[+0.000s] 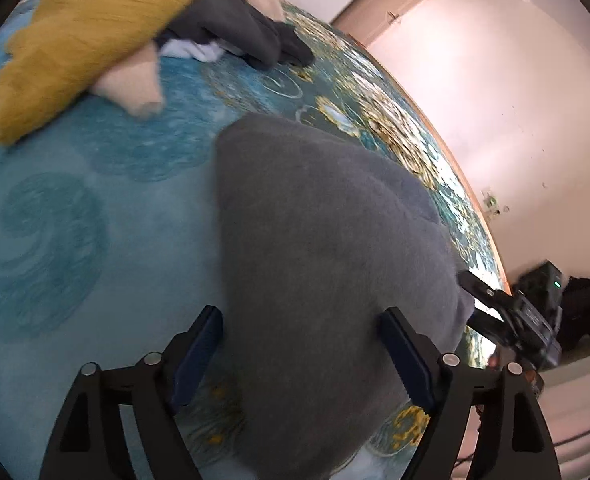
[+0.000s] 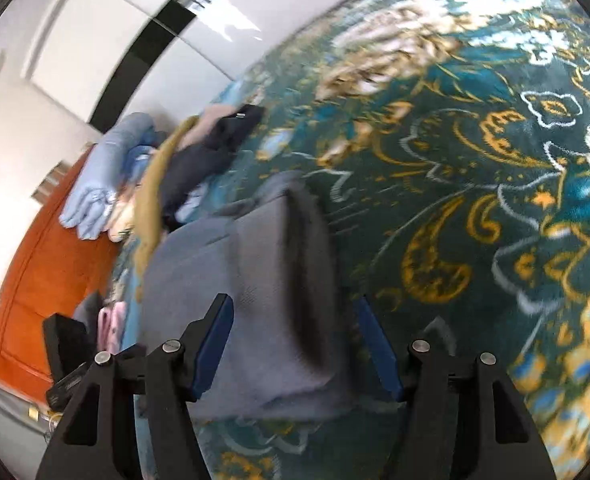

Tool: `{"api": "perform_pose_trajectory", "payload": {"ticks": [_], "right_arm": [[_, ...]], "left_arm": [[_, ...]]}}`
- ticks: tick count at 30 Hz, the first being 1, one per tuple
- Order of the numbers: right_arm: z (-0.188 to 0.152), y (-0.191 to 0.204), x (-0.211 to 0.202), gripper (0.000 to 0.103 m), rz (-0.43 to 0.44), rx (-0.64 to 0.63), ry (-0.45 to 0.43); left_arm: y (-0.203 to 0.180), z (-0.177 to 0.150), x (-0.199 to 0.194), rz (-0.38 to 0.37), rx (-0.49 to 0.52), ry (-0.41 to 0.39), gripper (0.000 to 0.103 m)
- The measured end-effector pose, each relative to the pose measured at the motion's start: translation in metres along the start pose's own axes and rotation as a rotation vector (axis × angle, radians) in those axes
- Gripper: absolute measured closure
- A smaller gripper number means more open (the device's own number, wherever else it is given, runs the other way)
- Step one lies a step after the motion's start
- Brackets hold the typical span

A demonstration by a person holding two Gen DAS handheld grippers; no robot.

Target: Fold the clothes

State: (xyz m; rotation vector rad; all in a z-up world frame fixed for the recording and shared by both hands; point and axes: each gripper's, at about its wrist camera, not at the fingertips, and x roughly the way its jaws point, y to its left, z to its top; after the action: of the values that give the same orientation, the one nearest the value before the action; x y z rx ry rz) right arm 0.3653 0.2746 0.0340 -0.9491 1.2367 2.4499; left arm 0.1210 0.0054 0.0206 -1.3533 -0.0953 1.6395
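Note:
A folded grey garment [image 1: 315, 220] lies on the teal patterned rug [image 1: 75, 220]. My left gripper [image 1: 301, 344] straddles its near end, jaws wide, and the blue pads do not press the cloth. In the right wrist view the same grey garment [image 2: 263, 272] sits between the fingers of my right gripper [image 2: 295, 344], which is open with a gap showing at each pad. The right gripper [image 1: 491, 304] also shows at the garment's far right corner in the left wrist view.
A heap of clothes lies further off on the rug: a mustard knit [image 1: 87, 40], a dark grey piece [image 1: 247, 32], a beige one [image 1: 135, 88]. A light blue garment [image 2: 95, 184] and an orange door [image 2: 35, 280] lie beyond. A pale wall [image 1: 495, 100] borders the rug.

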Motion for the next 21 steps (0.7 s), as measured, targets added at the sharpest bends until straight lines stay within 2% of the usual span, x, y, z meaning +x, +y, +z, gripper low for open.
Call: {"api": "perform_pose_trajectory", "payload": {"ticks": [6,11,15,18,20,21], "right_arm": [[0.017,-0.009,0.017,0.037,0.075,0.027,0.063],[0.019,-0.010,0.021,0.037,0.132,0.025,0.079],[0.018,-0.003,0.025,0.037,0.161,-0.006,0.105],[0.018,0.002,0.030,0.037,0.164,-0.034,0.121],[0.018,0.003,0.033,0.037,0.172,-0.030,0.121],[0.018,0.003,0.034,0.039,0.176,-0.024,0.118]], "left_arm": [[-0.002,-0.001,0.011,-0.031,-0.004,0.019,0.001],[0.002,-0.005,0.008,-0.046,-0.026,-0.003,0.000],[0.012,-0.002,0.003,-0.091,-0.086,-0.011,0.000],[0.017,0.003,0.001,-0.113,-0.126,-0.001,0.003],[0.015,0.003,0.000,-0.107,-0.121,-0.006,0.013],[0.013,0.002,-0.001,-0.098,-0.116,-0.006,0.024]]}}
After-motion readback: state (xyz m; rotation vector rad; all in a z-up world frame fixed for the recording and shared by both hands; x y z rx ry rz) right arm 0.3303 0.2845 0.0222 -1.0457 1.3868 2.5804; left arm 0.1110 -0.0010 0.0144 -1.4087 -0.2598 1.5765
